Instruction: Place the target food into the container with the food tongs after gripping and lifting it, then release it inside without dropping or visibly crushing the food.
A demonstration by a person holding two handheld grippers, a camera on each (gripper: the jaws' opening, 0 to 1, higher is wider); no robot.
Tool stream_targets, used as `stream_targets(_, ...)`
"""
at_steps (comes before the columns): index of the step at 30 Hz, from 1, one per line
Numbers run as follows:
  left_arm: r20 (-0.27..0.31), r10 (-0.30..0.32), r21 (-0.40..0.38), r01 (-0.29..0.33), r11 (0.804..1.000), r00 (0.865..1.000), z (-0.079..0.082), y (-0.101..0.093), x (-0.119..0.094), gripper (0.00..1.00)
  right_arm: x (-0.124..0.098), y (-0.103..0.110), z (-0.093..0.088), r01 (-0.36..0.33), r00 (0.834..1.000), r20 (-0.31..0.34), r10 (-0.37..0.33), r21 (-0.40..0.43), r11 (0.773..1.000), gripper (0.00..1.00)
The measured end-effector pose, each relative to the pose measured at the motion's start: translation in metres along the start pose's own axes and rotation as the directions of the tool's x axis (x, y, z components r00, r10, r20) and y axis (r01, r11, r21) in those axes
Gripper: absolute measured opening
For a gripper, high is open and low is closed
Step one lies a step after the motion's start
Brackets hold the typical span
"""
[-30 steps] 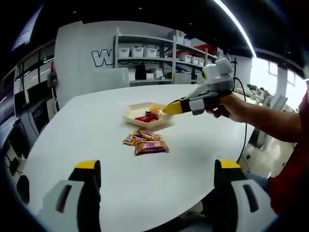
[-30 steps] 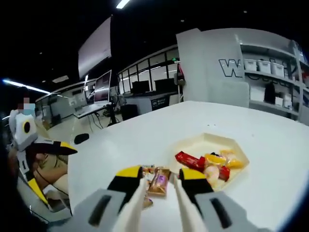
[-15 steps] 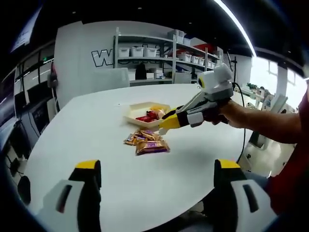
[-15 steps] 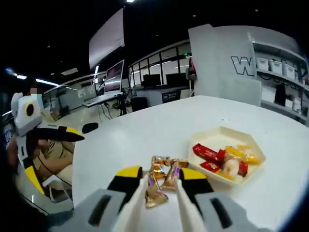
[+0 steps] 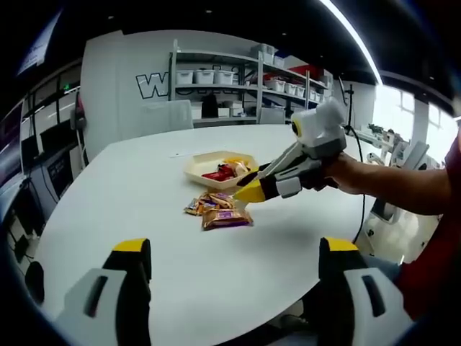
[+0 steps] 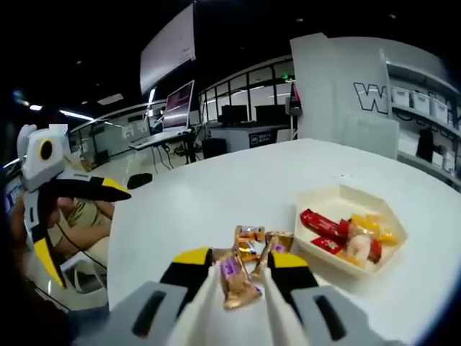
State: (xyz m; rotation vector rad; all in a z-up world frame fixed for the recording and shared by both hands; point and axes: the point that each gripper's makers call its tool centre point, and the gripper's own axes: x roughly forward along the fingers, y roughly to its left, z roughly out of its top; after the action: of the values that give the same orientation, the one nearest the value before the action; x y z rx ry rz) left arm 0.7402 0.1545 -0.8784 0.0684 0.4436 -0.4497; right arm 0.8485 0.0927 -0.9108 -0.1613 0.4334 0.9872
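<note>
Hovering over the snack packets (image 6: pixel 241 270), the right gripper (image 6: pixel 241 277) has its tong-tipped jaws a narrow gap apart, one purple-and-gold packet (image 6: pixel 234 281) between them; whether they already pinch it is hard to tell. These foil packets look light, crinkly and slippery, so a gentle grip across the flat middle suits. Ahead and to the right sits the cream tray (image 6: pixel 324 202), already holding sweets. From the left gripper (image 5: pixel 234 277), whose jaws are wide apart, the tongs' tips (image 5: pixel 248 192) show just above the packets.
</note>
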Motion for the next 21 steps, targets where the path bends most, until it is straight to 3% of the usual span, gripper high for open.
stream_targets(21,-0.013,-0.001,-0.010,0.001,1.000,1.000,-0.006,0.001,-0.001,0.95,0.021,0.008,-0.016,-0.020,0.998,-0.066,0.013,-0.102,0.995,0.25)
